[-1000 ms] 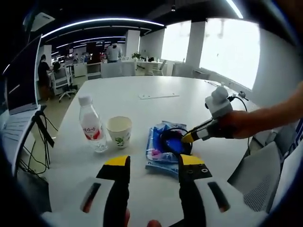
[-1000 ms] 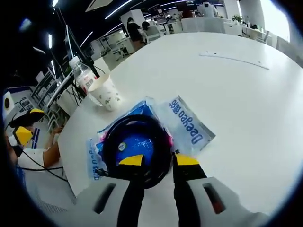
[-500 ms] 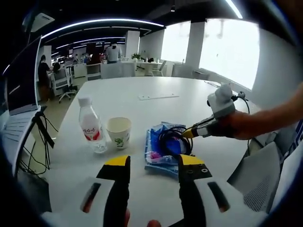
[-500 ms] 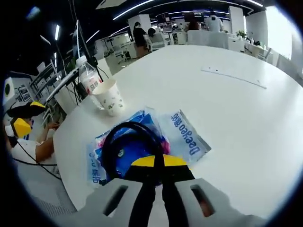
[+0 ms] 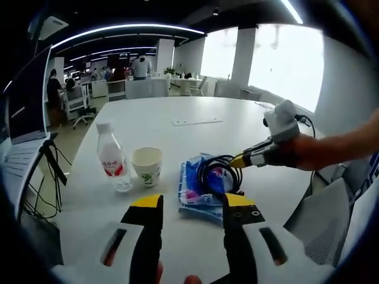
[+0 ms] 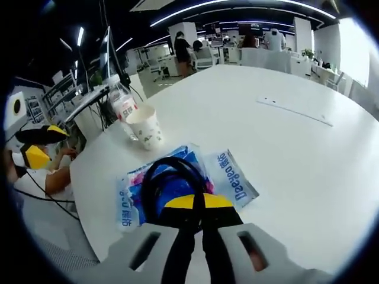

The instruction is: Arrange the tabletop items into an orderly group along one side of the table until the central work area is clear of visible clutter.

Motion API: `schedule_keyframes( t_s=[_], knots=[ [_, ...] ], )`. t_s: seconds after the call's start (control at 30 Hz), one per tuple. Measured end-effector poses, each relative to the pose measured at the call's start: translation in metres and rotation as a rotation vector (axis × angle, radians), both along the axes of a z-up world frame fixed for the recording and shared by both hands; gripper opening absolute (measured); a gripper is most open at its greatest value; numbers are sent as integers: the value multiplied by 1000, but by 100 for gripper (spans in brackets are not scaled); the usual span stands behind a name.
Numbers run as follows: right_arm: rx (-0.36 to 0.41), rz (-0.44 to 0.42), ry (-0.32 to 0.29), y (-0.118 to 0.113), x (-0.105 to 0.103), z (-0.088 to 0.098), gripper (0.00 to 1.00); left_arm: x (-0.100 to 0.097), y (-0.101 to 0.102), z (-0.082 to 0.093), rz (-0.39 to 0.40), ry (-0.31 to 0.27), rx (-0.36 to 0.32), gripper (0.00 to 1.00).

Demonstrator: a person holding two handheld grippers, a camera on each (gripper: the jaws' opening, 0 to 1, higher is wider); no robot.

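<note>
A black cable coil (image 6: 172,160) hangs lifted a little above a blue snack packet (image 6: 235,180), with my right gripper (image 6: 196,203) shut on its near edge. In the left gripper view the same coil (image 5: 201,176) stands tilted over the packet (image 5: 190,189), and the right gripper (image 5: 239,161) comes in from the right in a person's hand (image 5: 308,151). A paper cup (image 5: 147,165) and a small water bottle (image 5: 112,162) stand side by side left of the packet. My left gripper (image 5: 193,202) hovers open near the table's front edge, holding nothing.
The round white table (image 6: 296,165) stretches far behind the items, with a thin white strip (image 6: 293,110) lying on it. The cup (image 6: 146,126) and bottle (image 6: 123,104) are near its left edge. A monitor (image 5: 26,97) and office chairs stand beyond that edge.
My right gripper closed on the black cable coil and raised it off the blue packet. The left gripper stayed in place, open.
</note>
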State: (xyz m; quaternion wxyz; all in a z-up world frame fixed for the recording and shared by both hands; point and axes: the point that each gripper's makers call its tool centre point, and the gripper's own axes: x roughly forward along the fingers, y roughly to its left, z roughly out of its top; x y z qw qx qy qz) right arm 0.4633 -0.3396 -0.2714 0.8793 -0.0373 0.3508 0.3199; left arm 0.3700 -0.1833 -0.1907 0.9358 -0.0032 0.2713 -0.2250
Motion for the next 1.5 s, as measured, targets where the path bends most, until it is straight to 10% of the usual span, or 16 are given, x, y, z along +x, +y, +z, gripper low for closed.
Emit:
schedule_keyframes(
  t_s=[0.77,1.5],
  knots=[
    [54,22,-95,-8,-10,46,0,-1,-8,-1,-10,-1,-5,39],
    [27,-90,-95,-82,-18,52,0,-4,-19,-2,-16,3,-5,39]
  ],
)
